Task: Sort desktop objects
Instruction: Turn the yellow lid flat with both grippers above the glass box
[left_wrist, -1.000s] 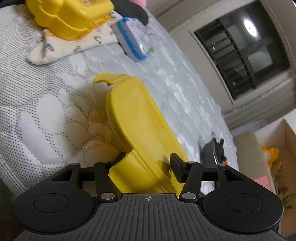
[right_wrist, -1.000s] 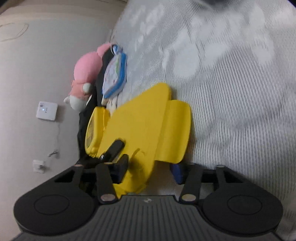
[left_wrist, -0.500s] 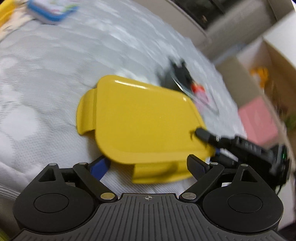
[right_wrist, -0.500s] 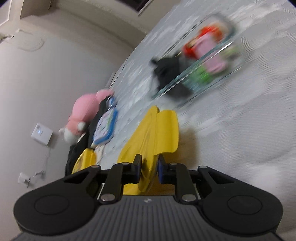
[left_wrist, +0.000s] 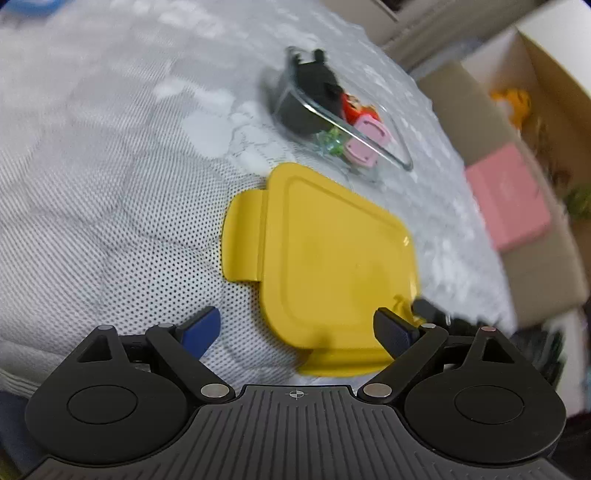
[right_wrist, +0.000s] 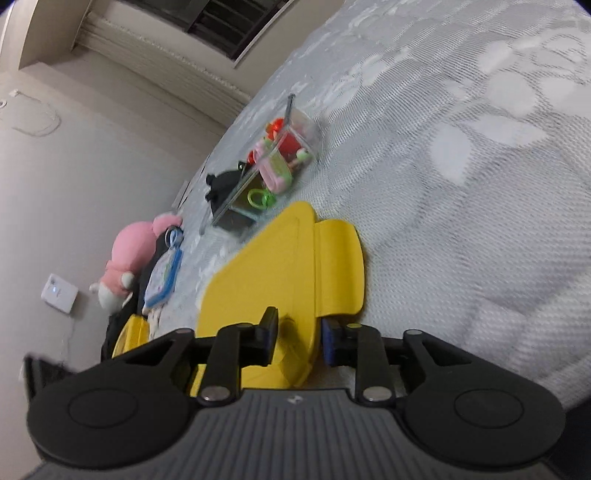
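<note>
A yellow plastic lid (left_wrist: 332, 258) with a side flap is held above the grey patterned bedspread (left_wrist: 110, 166). My right gripper (right_wrist: 299, 341) is shut on the yellow lid's (right_wrist: 269, 280) near edge. My left gripper (left_wrist: 299, 330) is open, its fingers wide apart on either side of the lid's near edge, not gripping it. Beyond the lid lies a clear glass container (left_wrist: 343, 122) with small toys inside: black, red, pink and green pieces. It also shows in the right wrist view (right_wrist: 273, 166).
A pink plush toy (right_wrist: 133, 254), a blue-rimmed tin (right_wrist: 162, 277) and a yellow box (right_wrist: 129, 336) lie by the wall. Cardboard boxes (left_wrist: 517, 206) with a pink item stand beyond the bed's edge.
My left gripper let go of the lid and opened wide. My right gripper closed on the lid and carried it toward the glass container.
</note>
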